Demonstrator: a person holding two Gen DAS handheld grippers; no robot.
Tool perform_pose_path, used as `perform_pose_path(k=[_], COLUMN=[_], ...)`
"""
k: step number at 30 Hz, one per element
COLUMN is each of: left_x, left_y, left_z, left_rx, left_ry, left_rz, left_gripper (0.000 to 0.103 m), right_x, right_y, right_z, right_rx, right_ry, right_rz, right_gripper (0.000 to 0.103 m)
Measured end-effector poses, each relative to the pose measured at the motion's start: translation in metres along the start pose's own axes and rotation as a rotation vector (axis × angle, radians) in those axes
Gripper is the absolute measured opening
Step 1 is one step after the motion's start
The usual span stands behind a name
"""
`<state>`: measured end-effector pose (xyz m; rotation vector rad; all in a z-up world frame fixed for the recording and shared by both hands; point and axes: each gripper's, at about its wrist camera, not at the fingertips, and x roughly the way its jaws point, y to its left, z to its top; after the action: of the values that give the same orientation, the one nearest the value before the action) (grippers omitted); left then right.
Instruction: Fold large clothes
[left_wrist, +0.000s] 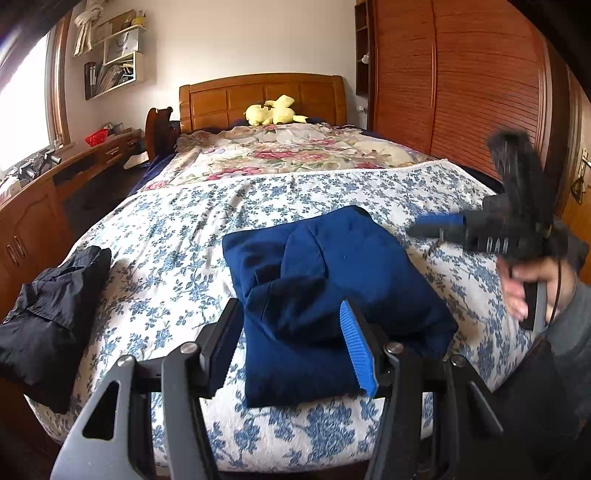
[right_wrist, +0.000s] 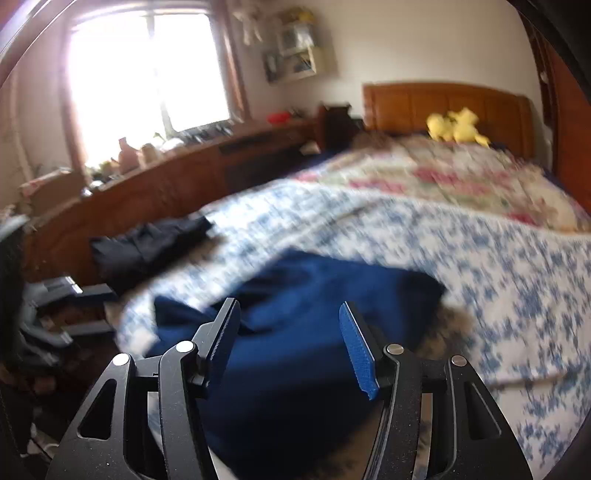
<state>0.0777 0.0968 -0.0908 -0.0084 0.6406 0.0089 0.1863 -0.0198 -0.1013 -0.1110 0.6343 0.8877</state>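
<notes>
A folded navy blue garment (left_wrist: 325, 291) lies on the blue-flowered bedspread (left_wrist: 177, 243) near the foot of the bed. My left gripper (left_wrist: 291, 339) is open and empty, held just above the garment's near edge. My right gripper (left_wrist: 424, 229) shows in the left wrist view, to the right of the garment, in a hand. In the right wrist view, which is blurred, my right gripper (right_wrist: 288, 339) is open and empty above the navy garment (right_wrist: 295, 325). A crumpled black garment (left_wrist: 48, 314) lies at the bed's left edge; it also shows in the right wrist view (right_wrist: 147, 243).
A yellow plush toy (left_wrist: 273, 110) sits by the wooden headboard (left_wrist: 258, 92). A pink floral quilt (left_wrist: 280, 151) covers the far half of the bed. A wooden desk (left_wrist: 40, 199) runs along the left, a wooden wardrobe (left_wrist: 461, 81) stands on the right.
</notes>
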Motion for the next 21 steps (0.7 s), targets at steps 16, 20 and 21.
perform_pose_path(k=[16,20,21], left_x=[0.059,0.061,0.061], left_y=[0.008,0.010,0.010], left_z=[-0.021,-0.027,-0.028], left_rx=[-0.066,-0.083,-0.077], left_ry=[0.128,0.143,0.145], left_rz=[0.054,0.048,0.050], left_gripper=[0.053,0.053,0.053], right_x=[0.038,0.039,0.038], right_y=[-0.003,-0.002,-0.002], right_z=[-0.064,-0.062,-0.062], right_rx=[-0.022,-0.027,-0.029], right_ry=[0.210,0.211,0.211], right_rz=[0.039,0.037,0.034], right_gripper=[0.053,0.053,0.053])
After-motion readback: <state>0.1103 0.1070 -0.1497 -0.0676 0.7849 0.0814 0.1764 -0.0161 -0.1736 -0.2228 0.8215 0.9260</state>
